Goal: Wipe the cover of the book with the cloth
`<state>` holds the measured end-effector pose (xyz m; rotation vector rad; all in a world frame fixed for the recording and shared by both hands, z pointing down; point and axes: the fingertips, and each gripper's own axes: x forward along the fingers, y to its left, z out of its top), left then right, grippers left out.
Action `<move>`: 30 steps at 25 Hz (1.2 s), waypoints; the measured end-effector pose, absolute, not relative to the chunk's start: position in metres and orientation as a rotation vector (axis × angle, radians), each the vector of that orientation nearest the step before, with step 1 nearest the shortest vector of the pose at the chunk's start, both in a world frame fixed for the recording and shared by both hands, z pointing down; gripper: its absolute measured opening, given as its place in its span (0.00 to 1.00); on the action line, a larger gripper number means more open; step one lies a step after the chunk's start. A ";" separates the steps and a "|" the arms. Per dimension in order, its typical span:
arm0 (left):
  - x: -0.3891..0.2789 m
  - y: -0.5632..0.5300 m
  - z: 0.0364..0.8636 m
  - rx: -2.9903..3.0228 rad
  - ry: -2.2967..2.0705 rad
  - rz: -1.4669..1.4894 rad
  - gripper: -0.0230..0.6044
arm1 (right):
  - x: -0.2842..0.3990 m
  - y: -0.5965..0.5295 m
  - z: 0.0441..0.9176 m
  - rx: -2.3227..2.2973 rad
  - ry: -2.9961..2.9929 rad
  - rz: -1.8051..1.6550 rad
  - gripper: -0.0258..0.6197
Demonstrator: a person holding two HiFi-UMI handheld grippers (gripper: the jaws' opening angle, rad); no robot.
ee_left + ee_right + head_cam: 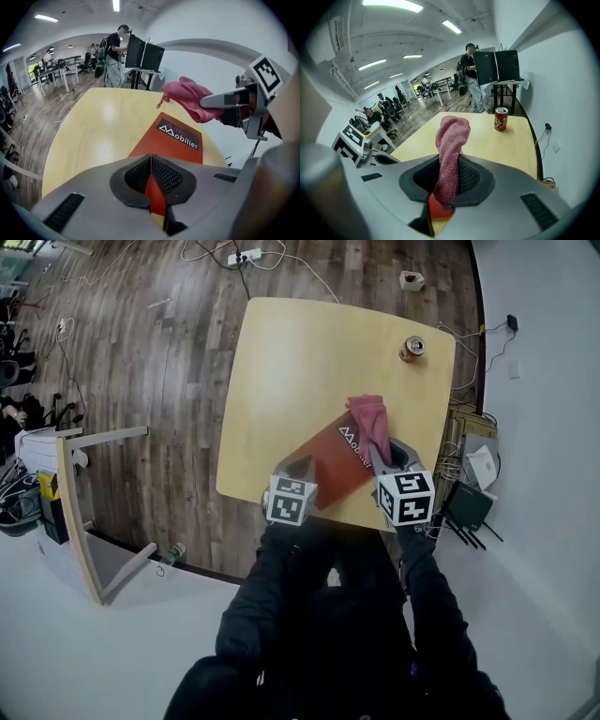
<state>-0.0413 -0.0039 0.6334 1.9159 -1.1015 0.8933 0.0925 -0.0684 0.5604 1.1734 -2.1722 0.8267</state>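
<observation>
A red book with white print on its cover lies on the wooden table, near the front edge. My left gripper is shut on the book's near left edge; a red strip of it shows between the closed jaws. The cover stretches away ahead. My right gripper is shut on a pink cloth. The cloth stands up out of the jaws, above the book's right end. A bit of the red book shows under those jaws. The held cloth hangs over the book's far end.
A red drink can stands at the table's far right corner, also seen as the can. Cables and small devices lie on the floor right of the table. People and desks stand in the room's background.
</observation>
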 end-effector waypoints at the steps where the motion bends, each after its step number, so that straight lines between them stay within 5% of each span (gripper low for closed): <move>1: -0.042 -0.004 0.638 1.912 -1.088 0.907 0.09 | 0.090 -0.073 0.567 1.169 -2.168 0.831 0.17; 30: -0.037 0.004 0.668 1.810 -1.092 1.102 0.09 | 0.116 -0.057 0.645 1.128 -2.025 0.875 0.18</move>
